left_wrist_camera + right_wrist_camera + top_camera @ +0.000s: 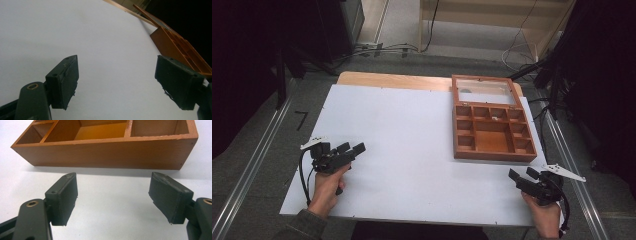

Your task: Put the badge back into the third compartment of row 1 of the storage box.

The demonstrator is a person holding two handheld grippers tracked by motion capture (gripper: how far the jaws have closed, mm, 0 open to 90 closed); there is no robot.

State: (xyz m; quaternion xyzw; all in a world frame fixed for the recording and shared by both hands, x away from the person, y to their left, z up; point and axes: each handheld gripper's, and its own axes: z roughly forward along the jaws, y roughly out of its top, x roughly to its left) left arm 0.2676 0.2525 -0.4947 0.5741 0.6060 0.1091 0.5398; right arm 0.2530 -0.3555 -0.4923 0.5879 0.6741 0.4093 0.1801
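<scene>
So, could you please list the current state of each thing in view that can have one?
Brown wooden compartment box: open, its glass-panelled lid folded back flat on the table; most compartments look empty, a small pale item sits in one top-row compartment.
Left gripper: open, holding nothing, over the white table sheet.
Right gripper: open, holding nothing, facing the box's near wall.

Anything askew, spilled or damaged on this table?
Nothing stands out. The wooden box sits flat on the white table with its lid open; both hand-held grippers, left and right, are open and holding nothing.
</scene>
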